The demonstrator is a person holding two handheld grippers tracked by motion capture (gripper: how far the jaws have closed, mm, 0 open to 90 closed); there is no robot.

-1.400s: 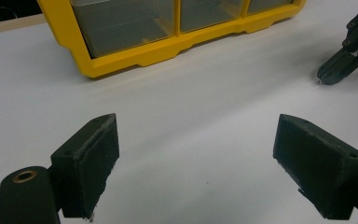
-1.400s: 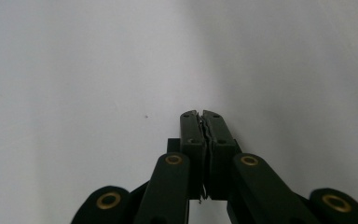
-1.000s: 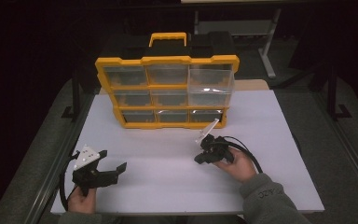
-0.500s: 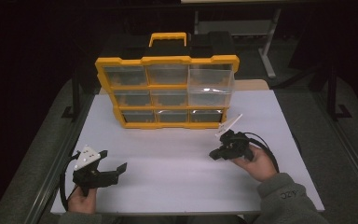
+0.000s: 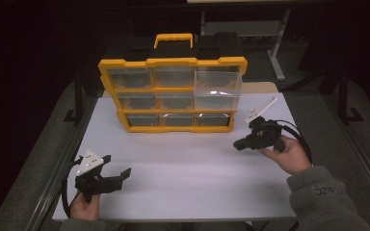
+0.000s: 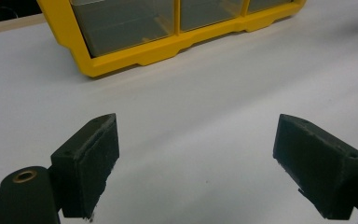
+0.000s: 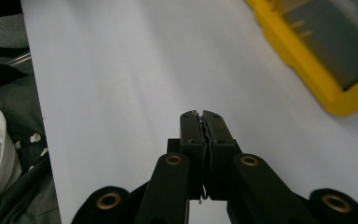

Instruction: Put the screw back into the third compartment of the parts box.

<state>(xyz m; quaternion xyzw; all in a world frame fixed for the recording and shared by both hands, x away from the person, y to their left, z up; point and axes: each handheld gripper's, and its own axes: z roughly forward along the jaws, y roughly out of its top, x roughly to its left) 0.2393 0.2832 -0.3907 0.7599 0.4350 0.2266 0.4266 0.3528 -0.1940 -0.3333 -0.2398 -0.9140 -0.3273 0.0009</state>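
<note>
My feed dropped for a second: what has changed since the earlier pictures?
The right tongs, shut on nothing, drew back from the organizer's lower right drawer toward the table's right edge. The left tongs stayed open in place; the organizer didn't move.

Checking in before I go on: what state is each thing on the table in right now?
Organizer case: upright on the table, handle up.
Drawers: all pushed in; contents too dim to tell.
Left gripper: open, nothing between the jaws, low by the table's near edge.
Right gripper: shut, holding nothing, beside the case's lower right corner.
</note>
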